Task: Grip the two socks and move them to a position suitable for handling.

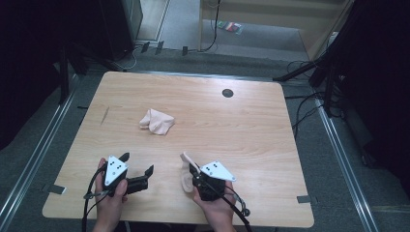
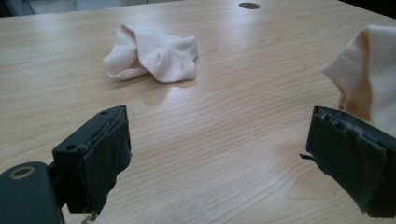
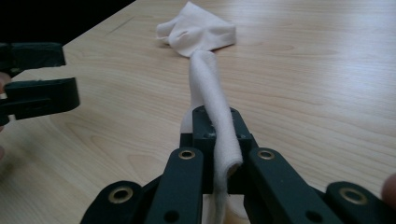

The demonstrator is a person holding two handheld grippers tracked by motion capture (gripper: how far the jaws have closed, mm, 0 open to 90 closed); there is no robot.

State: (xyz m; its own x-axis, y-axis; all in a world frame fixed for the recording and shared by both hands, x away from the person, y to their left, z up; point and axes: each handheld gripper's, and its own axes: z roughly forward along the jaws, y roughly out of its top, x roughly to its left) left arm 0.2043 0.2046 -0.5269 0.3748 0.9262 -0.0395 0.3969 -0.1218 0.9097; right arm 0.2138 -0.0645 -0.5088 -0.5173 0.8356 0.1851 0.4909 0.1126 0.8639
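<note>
A: Pale wooden surface (image 1: 251, 130) over grey floor, a dark round hole (image 1: 227, 93) near its far edge. At left?

B: The left hand-held gripper (image 1: 140, 168) rests low on the surface, jaws spread, holding nothing. A crumpled sock (image 1: 157, 121) lies mid-surface.

A: And right?

B: The right hand-held gripper (image 1: 196, 178) is clenched on a second sock (image 3: 210, 93), light and limp, probably best pinched at the cuff.

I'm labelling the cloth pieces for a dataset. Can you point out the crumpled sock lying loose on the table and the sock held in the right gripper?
crumpled sock (image 1: 157, 121), high view, middle of the bunched fabric.
held sock (image 3: 210, 98), right gripper view, the strip above the shut jaws.
</note>
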